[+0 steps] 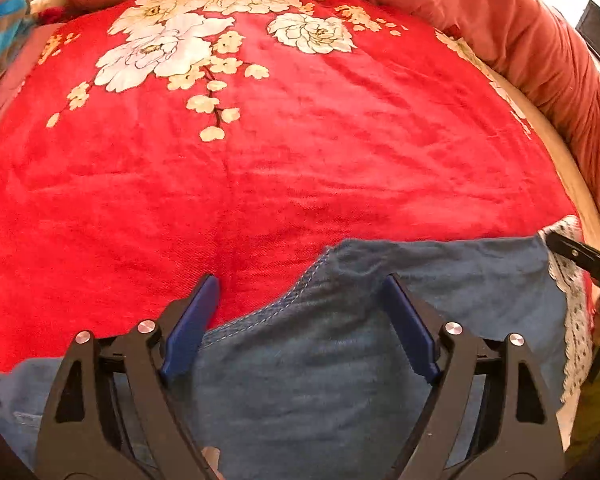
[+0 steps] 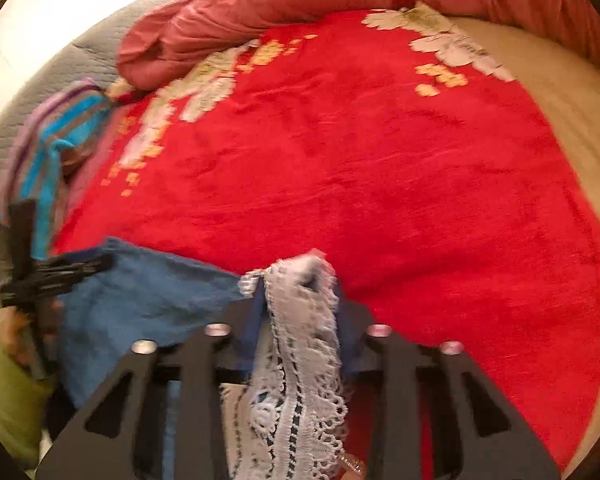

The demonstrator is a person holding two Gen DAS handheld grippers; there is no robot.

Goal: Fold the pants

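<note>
Step in hand: an early fold, by my reading; the pants (image 1: 380, 320) are gathered at the near edge of the bed, and one end is being carried or lined up rather than creased.
Pants: blue denim with a white lace trim (image 2: 300, 320), lying across the bottom of both views on the red flowered blanket (image 1: 300, 160); a stitched seam runs diagonally at lower centre of the left view.
Left gripper (image 1: 300, 292): fingers spread wide, hovering over the denim, one blue pad (image 1: 408, 328) above the cloth and the other above the blanket; it holds nothing.
Right gripper (image 2: 300, 296): fingers pressed together on the lace trim at bottom centre of its view; the lace drapes back over the gripper.
Surroundings: pink quilt (image 1: 500, 20) bunched along the top of the frames, striped cloth (image 2: 52, 148) at the left.
Next move, as a judgement: the left gripper needs to drop and pinch the denim edge at the seam, so both ends can travel together and lie flat and aligned.
</note>
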